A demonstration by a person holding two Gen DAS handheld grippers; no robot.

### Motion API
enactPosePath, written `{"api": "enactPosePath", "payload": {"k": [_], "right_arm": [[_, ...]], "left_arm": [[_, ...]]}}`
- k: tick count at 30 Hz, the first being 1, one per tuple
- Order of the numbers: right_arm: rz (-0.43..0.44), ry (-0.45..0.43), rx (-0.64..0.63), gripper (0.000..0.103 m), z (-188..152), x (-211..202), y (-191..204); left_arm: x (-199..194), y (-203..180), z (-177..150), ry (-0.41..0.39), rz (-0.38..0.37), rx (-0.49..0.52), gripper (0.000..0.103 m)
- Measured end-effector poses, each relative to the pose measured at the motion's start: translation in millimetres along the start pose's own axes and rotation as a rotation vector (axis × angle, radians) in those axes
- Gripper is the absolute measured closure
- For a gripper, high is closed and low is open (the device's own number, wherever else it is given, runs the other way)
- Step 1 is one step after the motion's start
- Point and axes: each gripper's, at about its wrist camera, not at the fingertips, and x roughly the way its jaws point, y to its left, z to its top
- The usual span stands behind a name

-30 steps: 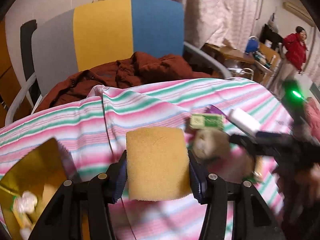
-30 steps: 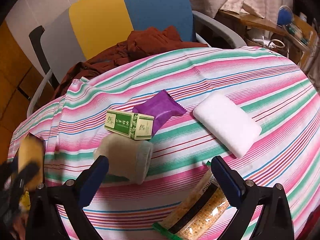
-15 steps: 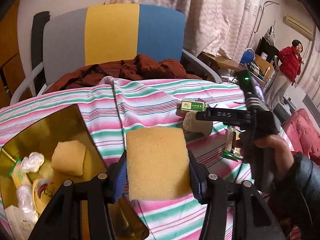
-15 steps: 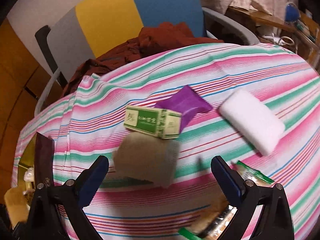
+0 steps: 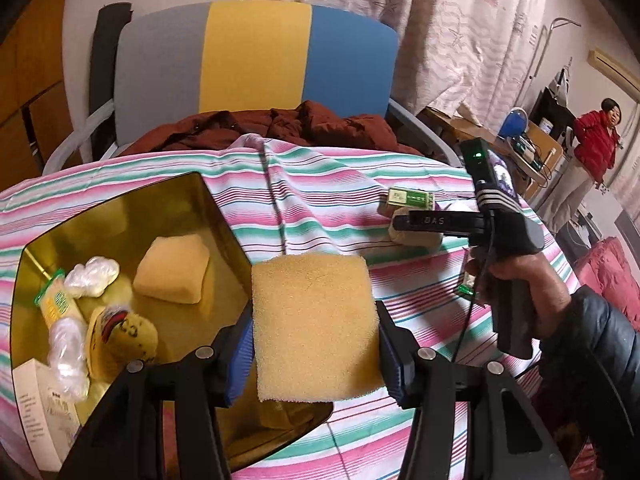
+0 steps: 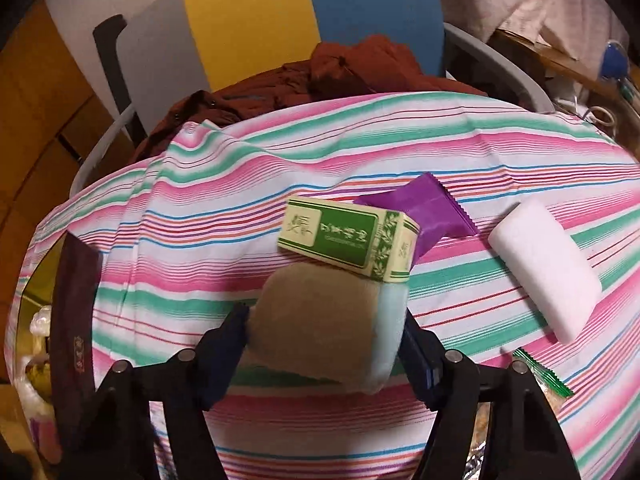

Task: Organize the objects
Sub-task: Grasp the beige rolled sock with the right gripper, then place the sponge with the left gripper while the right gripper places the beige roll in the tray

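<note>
left tool (image 5: 314,344): clamps yellow sponge (image 5: 314,328) | right tool (image 6: 324,344): pinches beige sponge (image 6: 320,324) on cloth

Tricolour chair (image 5: 256,52), pale curtains (image 5: 460,28), striped tablecloth (image 5: 328,184)

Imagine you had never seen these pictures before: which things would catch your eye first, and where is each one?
First, the yellow sponge clamped between the left gripper fingers, over the near edge of the gold tin, which already holds another sponge and wrapped items. Next, the beige sponge between the right gripper fingers on the striped tablecloth, with the green box just behind it.
</note>
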Motion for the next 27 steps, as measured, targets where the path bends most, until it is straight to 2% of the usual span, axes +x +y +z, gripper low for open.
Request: {"api": "enactPosePath", "payload": {"k": [5,9,13,22,27], "right_arm": [[0.05,0.015,-0.053,0.034,-6,-6,13],[0.112,0.014,-0.159,0.034,-17,-15,41],[0.117,0.021,-0.224,0.034,-26,-15,58],[0.098,-0.009,-0.239,0.033,-30,-32,68],[0.148,-0.047,-0.246,0.033,-35,-56,90]], "left_arm": [[-10,10,-5,-0.014,0.017,-0.018,0.048],[-21,23,-10,-0.027,0.045,-0.038,0.048],[-36,45,-18,-0.04,0.084,-0.09,0.048],[-72,118,-39,-0.081,0.203,-0.246,0.048],[-84,151,-43,-0.11,0.232,-0.33,0.048]]}}
